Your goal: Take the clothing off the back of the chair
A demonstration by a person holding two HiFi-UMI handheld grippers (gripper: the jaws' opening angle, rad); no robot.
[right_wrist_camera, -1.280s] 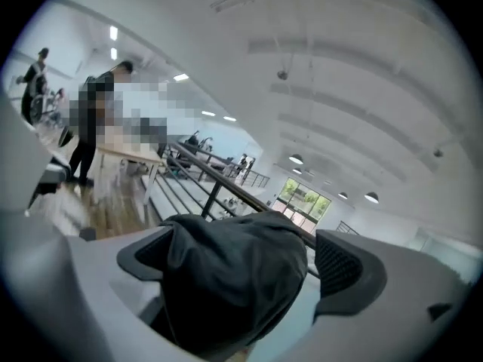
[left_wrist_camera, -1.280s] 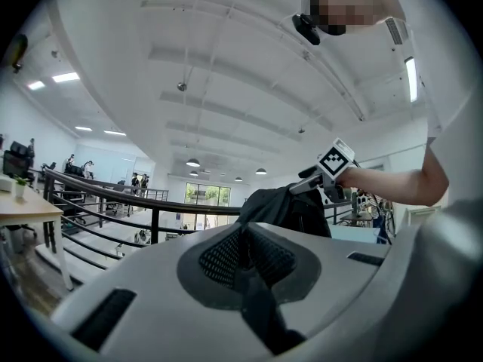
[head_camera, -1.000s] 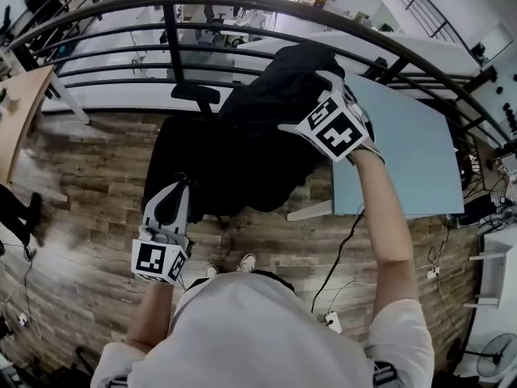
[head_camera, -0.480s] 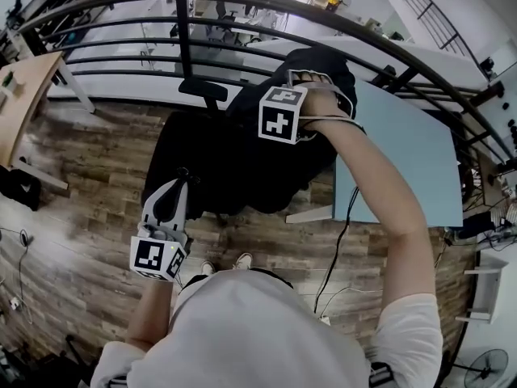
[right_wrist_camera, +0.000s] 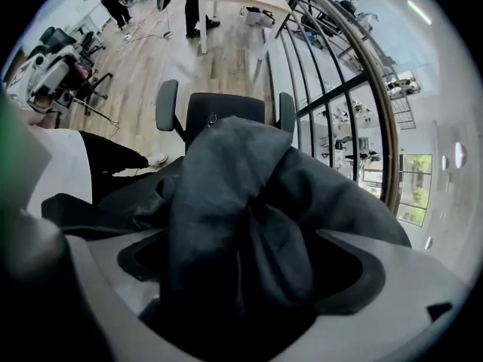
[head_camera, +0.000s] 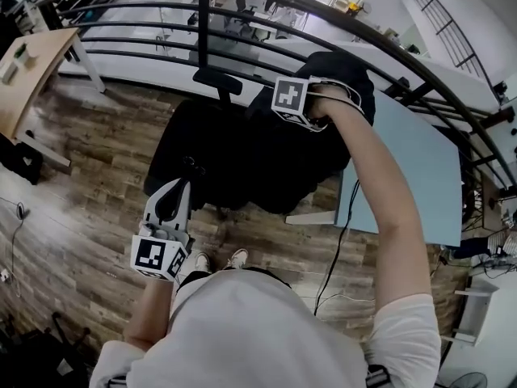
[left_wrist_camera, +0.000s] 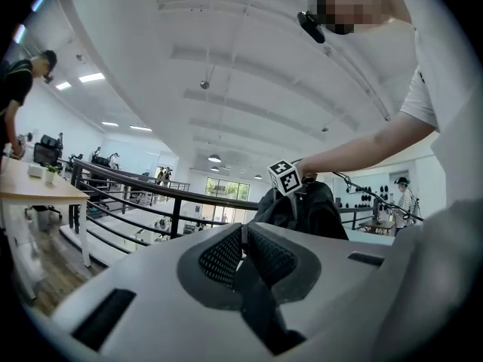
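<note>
My right gripper [right_wrist_camera: 245,292] is clamped on a soft, matte black jacket [right_wrist_camera: 241,194], bunched in thick folds that bury the jaw tips, over the black office chair [right_wrist_camera: 226,111]. Where cloth meets chair I can't tell. My left gripper [left_wrist_camera: 243,251] hangs near-left, jaws together, empty.

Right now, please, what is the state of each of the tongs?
Left tongs: closed, empty.
Right tongs: closed on the black garment.
</note>
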